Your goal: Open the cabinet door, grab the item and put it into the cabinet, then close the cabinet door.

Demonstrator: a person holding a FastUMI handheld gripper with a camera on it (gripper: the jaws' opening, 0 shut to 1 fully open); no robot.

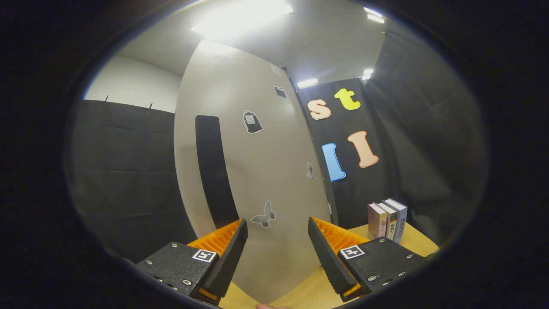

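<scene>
A tall pale cabinet door (pixel 257 171) stands right ahead of my fingers, with a long dark vertical handle (pixel 213 167) near its left side and small stickers on it. The door looks closed or nearly so; I cannot tell which. My gripper (pixel 278 227) is open, with nothing between its fingers, just short of the door; the left fingertip (pixel 240 229) is close to the lower end of the handle. Three upright books (pixel 387 219) stand on the wooden table, beyond the right finger.
The light wooden table (pixel 420 242) runs under the fingers and to the right, where the books stand. Black cloth walls close in the booth on the left and right of the cabinet.
</scene>
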